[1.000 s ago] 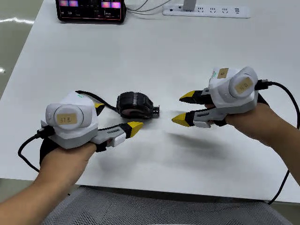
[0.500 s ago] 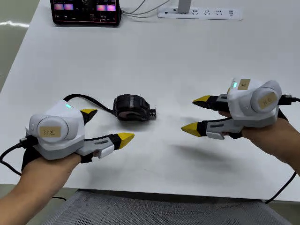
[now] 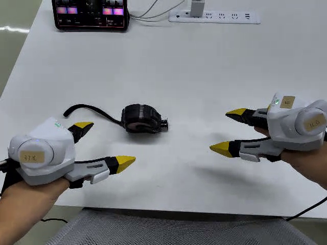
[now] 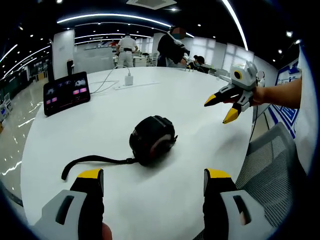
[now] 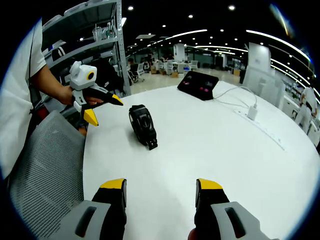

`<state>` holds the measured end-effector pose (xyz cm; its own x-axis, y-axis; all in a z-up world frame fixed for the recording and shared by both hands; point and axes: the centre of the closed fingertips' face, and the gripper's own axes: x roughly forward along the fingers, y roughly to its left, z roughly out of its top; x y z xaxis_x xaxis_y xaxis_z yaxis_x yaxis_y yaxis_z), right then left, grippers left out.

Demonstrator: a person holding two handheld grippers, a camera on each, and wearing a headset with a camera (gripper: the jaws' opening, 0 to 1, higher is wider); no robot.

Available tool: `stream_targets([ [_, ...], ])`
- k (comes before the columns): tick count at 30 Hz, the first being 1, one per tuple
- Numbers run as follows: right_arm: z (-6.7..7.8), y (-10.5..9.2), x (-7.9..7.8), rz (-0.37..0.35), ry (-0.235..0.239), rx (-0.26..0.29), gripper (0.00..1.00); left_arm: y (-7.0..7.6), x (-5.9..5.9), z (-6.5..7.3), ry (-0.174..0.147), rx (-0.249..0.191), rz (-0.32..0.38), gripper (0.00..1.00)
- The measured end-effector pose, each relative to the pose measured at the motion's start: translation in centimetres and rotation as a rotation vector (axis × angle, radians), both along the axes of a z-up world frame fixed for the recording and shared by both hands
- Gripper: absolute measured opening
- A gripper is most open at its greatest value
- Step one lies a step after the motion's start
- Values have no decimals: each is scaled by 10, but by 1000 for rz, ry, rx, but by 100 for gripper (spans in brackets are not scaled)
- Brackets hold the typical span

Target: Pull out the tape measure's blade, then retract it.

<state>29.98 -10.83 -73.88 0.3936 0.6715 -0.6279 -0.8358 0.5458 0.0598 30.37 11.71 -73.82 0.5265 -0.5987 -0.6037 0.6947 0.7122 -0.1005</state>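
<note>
Left tongs sit wide open at the near left with nothing in them, and they've backed off from the tape measure over the last second. The tape lies on the worktop, a bit left of centre, blade all the way in and strap trailing left. Right tongs are also wide open and empty, and have pulled away to the right. My guess is the job's either done or being reset.

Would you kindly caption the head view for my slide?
Open left gripper and right gripper flank a black tape measure on the white table.
</note>
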Motion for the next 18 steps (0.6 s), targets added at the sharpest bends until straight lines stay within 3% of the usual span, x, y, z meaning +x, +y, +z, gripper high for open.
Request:
stream_targets([
  [15, 8, -21, -11, -60, -7, -5, 67, 19, -10, -2, 9, 40, 0, 88],
  [18, 9, -25, -14, -62, -12, -13, 69, 22, -9, 0, -1, 41, 7, 91],
])
